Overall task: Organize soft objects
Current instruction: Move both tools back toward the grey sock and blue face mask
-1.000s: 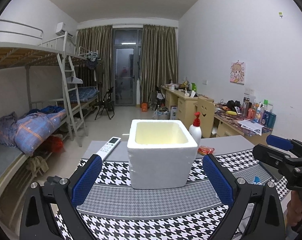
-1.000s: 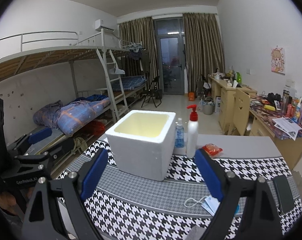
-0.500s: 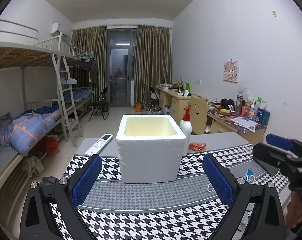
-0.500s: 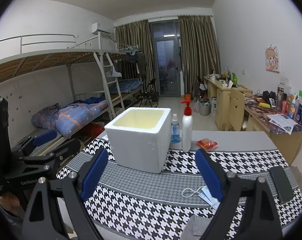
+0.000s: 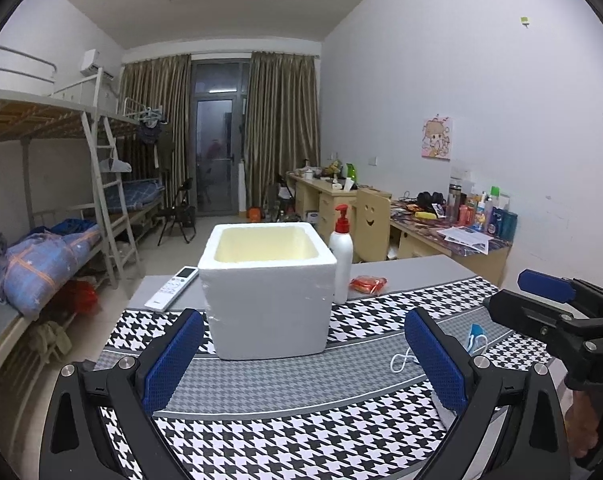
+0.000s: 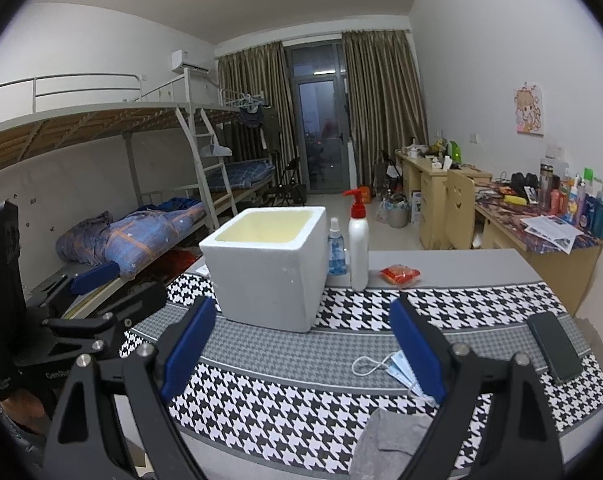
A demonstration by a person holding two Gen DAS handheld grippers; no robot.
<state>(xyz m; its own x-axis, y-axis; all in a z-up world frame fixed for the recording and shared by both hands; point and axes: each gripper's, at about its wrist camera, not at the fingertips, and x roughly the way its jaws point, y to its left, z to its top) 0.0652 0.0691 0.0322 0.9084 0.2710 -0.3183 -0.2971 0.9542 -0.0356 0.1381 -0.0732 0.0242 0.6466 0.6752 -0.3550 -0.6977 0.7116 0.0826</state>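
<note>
1. The left tongs (image 5: 305, 354) stand with both blue pads apart and nothing between them, above the checked cloth (image 5: 301, 440).
2. The right tongs (image 6: 305, 354) are spread just as wide, also holding nothing.
3. A blue face mask (image 6: 397, 366) lies flat on the cloth at 4 o'clock from the white foam box (image 6: 267, 268), partly hidden behind the right tongs' right pad.
4. A grey rag (image 6: 393, 444) lies at 6 o'clock from the mask, at the cloth's near edge.
5. A black phone (image 6: 553, 346) lies at 3 o'clock from the mask.
</note>
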